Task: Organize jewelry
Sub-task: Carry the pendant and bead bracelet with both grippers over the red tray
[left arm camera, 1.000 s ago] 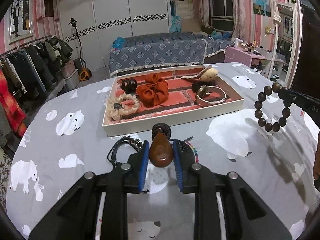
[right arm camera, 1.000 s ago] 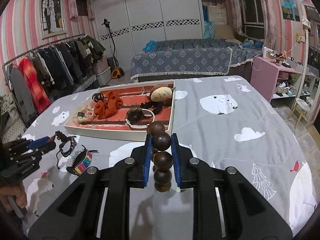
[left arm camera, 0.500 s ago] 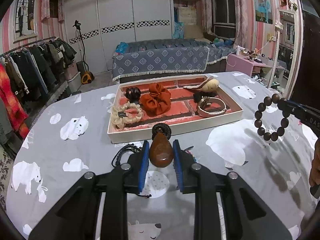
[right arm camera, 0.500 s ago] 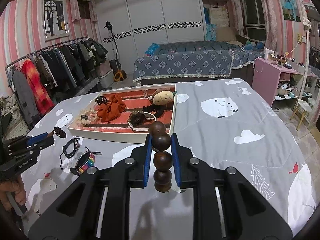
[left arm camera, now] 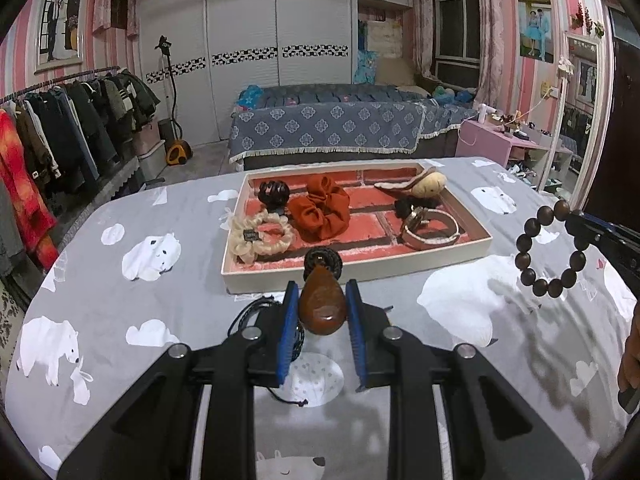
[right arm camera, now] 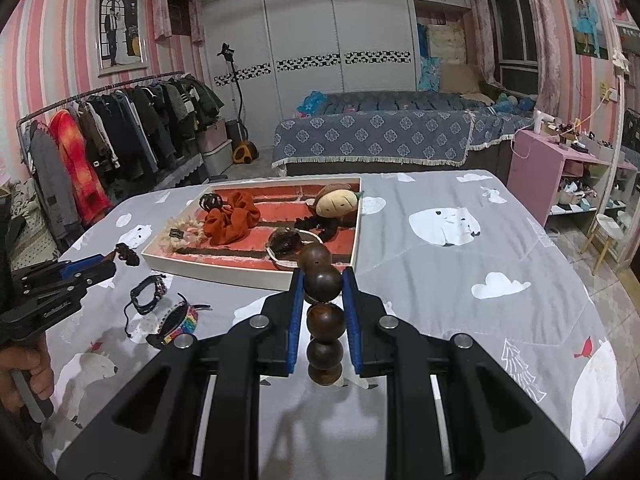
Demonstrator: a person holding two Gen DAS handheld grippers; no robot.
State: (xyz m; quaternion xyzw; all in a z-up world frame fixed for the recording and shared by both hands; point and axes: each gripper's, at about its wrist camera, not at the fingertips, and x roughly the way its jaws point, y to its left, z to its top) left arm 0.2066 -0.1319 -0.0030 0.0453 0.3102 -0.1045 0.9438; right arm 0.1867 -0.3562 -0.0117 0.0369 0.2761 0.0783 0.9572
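both grippers had risen off the counter (left arm camera: 120,280); left gripper (left arm camera: 322,312) fingers clamped the teardrop pendant (left arm camera: 322,307), right gripper (right arm camera: 322,316) fingers the bead bracelet (right arm camera: 323,320), ready for the tray (left arm camera: 360,270).

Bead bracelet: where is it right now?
The bead bracelet hangs off the table, pinched in the right hand-held gripper, at the right edge of the left wrist view, right of the tray.
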